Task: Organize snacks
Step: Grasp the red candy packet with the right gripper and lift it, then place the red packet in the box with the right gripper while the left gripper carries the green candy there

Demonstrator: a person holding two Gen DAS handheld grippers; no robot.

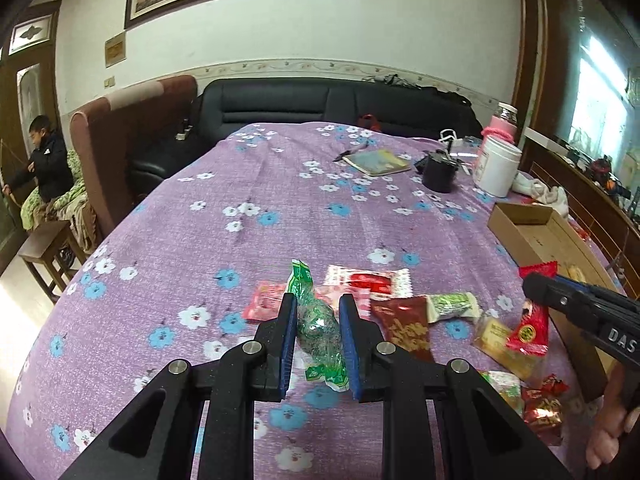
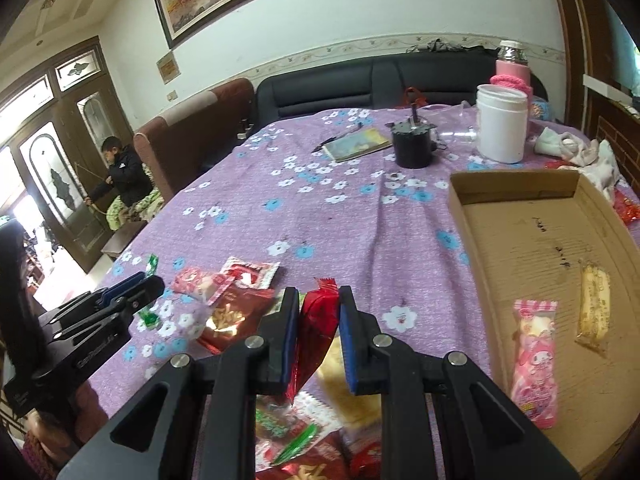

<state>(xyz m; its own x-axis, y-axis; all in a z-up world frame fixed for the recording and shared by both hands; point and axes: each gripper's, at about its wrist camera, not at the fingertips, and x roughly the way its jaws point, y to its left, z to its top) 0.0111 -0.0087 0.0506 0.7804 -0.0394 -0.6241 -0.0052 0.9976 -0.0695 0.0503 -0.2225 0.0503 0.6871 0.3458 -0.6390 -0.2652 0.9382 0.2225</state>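
Purple floral tablecloth (image 1: 280, 208) covers the table, black sofa (image 1: 320, 100) behind it. Landmark: cardboard box (image 2: 532, 248), open and shallow. Left gripper (image 1: 318, 322) jaws pinching green-wrapped snack (image 1: 318, 328), well left of the box, above the loose snack pile (image 1: 400, 304). Right gripper (image 2: 319, 320) jaws pinching red snack packet (image 2: 316, 320), just left of the box's near wall. Inside the box: pink snack pack (image 2: 534, 364) and pale yellow bar (image 2: 596, 304), side by side, apart. White jar (image 2: 502, 124) and black cup (image 2: 414, 146) sit beyond the box's far end.
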